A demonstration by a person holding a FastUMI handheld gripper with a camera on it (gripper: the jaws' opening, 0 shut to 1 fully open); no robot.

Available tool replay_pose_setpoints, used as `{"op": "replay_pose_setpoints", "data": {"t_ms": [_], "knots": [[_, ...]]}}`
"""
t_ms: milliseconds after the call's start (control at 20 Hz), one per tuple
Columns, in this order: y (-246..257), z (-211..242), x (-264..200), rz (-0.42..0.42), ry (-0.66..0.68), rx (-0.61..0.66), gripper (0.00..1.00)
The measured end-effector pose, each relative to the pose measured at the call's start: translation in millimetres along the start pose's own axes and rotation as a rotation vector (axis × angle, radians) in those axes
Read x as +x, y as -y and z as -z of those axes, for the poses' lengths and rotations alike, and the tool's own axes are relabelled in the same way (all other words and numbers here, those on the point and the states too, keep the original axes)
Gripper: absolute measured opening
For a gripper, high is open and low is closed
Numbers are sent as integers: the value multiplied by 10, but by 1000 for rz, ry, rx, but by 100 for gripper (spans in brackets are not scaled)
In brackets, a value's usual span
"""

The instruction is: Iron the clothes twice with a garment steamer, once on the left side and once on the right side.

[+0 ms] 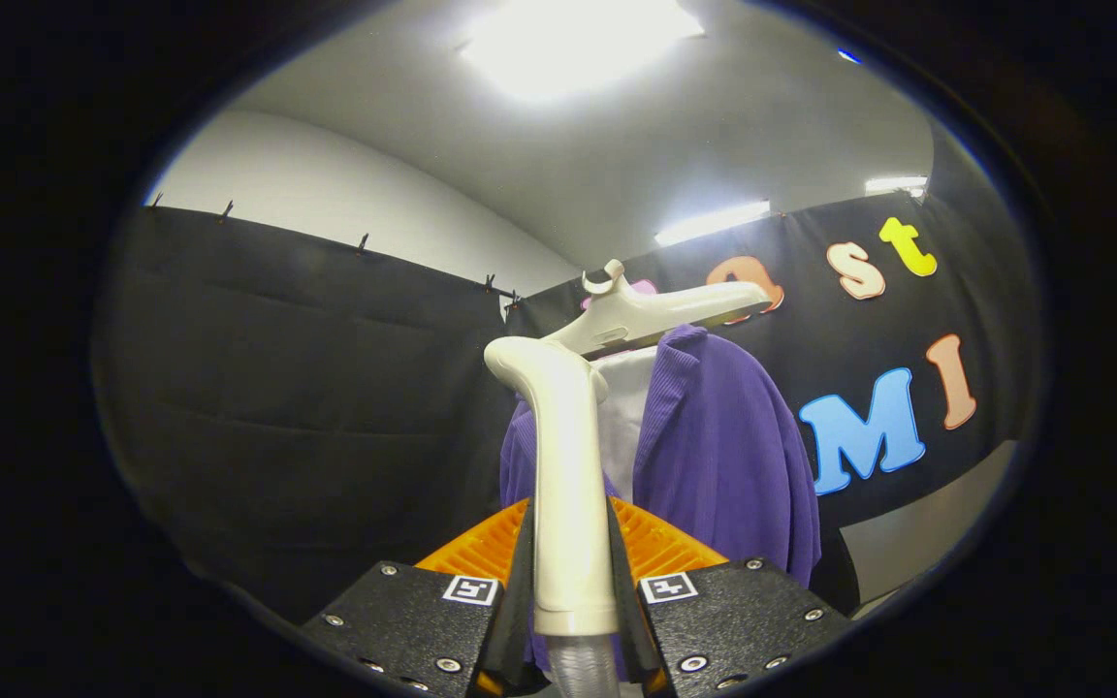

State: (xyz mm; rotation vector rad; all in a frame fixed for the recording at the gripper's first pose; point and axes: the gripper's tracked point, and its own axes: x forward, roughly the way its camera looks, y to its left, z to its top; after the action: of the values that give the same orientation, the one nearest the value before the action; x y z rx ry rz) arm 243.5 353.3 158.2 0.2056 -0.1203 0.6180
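My gripper point(572, 572) is shut on the garment steamer's cream handle point(566, 485), which rises upright between the fingers. The steamer head point(660, 312) bends off to the right at the top, level with the collar of the purple jacket point(718, 456). The jacket hangs just beyond the steamer, over a white inner garment point(628, 407). A clear hose point(580, 669) leaves the bottom of the handle. Whether the head touches the jacket is unclear.
Black cloth walls stand behind and to the left of the jacket. A pale floor strip point(927, 543) shows low on the right. Bright ceiling lights point(568, 44) glare overhead.
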Motion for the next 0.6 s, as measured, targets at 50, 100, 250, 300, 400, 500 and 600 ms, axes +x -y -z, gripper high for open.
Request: {"op": "replay_pose_setpoints", "data": {"t_ms": [50, 100, 250, 300, 400, 500, 600], "knots": [[-19, -12, 72, 0, -2, -2, 39], [-40, -33, 151, -2, -5, -5, 39], [-80, 10, 339, 1, -7, -29, 39], [-88, 94, 363, 9, -13, -29, 39], [-99, 330, 413, 20, -54, -21, 39], [-112, 596, 435, 16, -108, -18, 39], [-123, 713, 446, 23, -110, -33, 39]]}}
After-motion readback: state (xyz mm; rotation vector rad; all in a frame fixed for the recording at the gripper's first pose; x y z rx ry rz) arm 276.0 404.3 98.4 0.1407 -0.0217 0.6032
